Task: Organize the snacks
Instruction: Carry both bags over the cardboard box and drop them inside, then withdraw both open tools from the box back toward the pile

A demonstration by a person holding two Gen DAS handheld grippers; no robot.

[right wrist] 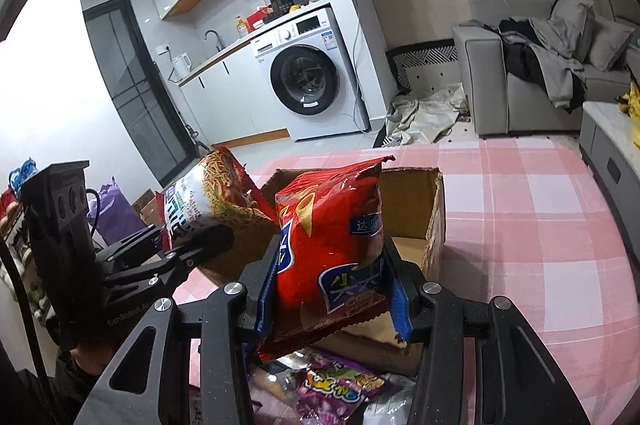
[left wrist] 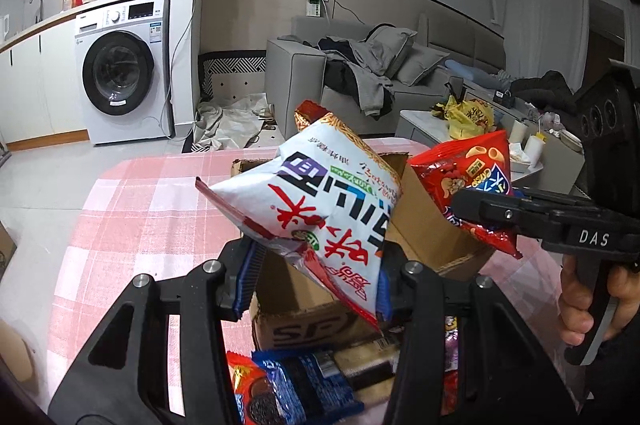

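Note:
My left gripper (left wrist: 316,281) is shut on a white snack bag (left wrist: 320,193) with red and purple lettering, held above an open cardboard box (left wrist: 432,225). My right gripper (right wrist: 330,289) is shut on a red snack bag (right wrist: 332,233), also held over the box (right wrist: 416,209). The red bag (left wrist: 468,177) and the right gripper (left wrist: 496,213) show at the right of the left wrist view. The white bag (right wrist: 204,197) and the left gripper (right wrist: 188,245) show at the left of the right wrist view.
The box stands on a table with a pink checked cloth (left wrist: 152,209). Several more snack packets lie near the front edge: a blue cookie pack (left wrist: 304,385) and a purple packet (right wrist: 340,389). A washing machine (left wrist: 124,73), a grey sofa (left wrist: 360,73) and a cluttered coffee table (left wrist: 500,129) stand beyond.

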